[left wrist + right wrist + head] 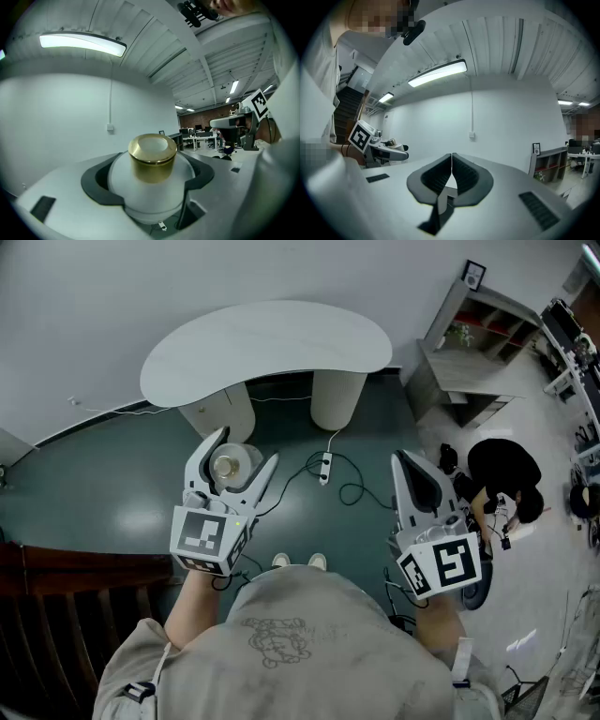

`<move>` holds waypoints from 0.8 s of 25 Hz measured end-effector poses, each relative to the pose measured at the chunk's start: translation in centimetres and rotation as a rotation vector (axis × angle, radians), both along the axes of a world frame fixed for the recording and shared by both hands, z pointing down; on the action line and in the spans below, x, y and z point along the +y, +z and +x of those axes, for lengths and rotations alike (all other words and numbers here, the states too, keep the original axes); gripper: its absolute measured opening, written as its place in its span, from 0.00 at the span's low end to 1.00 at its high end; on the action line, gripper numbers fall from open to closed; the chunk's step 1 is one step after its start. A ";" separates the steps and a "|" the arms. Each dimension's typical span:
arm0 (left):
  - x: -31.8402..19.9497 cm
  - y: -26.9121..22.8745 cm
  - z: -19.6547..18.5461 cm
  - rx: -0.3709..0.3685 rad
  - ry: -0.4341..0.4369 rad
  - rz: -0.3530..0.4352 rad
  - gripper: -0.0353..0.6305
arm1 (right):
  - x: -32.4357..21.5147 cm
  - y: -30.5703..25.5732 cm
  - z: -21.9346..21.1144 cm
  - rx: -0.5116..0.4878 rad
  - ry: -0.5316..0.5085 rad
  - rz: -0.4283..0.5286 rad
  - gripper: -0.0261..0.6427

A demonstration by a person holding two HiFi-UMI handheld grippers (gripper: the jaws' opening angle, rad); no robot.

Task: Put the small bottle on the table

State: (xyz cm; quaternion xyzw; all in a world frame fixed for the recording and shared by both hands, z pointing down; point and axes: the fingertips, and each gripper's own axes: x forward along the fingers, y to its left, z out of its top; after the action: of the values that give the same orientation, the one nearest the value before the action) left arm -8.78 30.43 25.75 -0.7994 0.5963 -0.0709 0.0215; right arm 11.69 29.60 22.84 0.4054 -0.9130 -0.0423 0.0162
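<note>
Your left gripper (247, 446) is held level at the left, above a dark teal floor (94, 484); its jaws stand wide and clasp the small bottle (150, 192) between their dark pads (96, 187); the bottle has a round, squat white body and a short shiny gold cap (152, 159) with a flat pale top; it sits upright in the grip, in the air and short of the table; seen from the head view it shows as a pale disc with a gold ring between the two white jaws; ahead of it, near the middle, stands the table (272, 343), a white kidney-shaped top on two rounded cream legs, with its top bare; on the floor just past the table's right leg lies a white power strip (325, 468) with dark cables trailing from it; your right gripper (403, 460) is held level at the right, jaws pressed together with nothing between them; beyond it, at the far right, stands a grey shelf unit (478, 343)
</note>
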 end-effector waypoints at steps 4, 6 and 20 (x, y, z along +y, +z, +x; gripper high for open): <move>-0.1 0.6 0.3 0.009 0.004 -0.014 0.57 | -0.2 0.5 0.3 -0.021 -0.002 -0.010 0.08; -0.3 0.9 0.5 0.011 0.004 -0.018 0.57 | -0.4 0.6 0.5 -0.049 -0.004 -0.016 0.08; -1.2 1.6 3.3 0.002 -0.032 -0.027 0.57 | -1.4 2.1 2.9 -0.037 -0.047 -0.037 0.08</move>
State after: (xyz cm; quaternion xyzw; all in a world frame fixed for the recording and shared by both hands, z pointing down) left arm -5.46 29.25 27.37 -0.7900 0.6080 -0.0784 0.0092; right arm 14.63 28.21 24.95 0.3842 -0.9231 -0.0183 0.0055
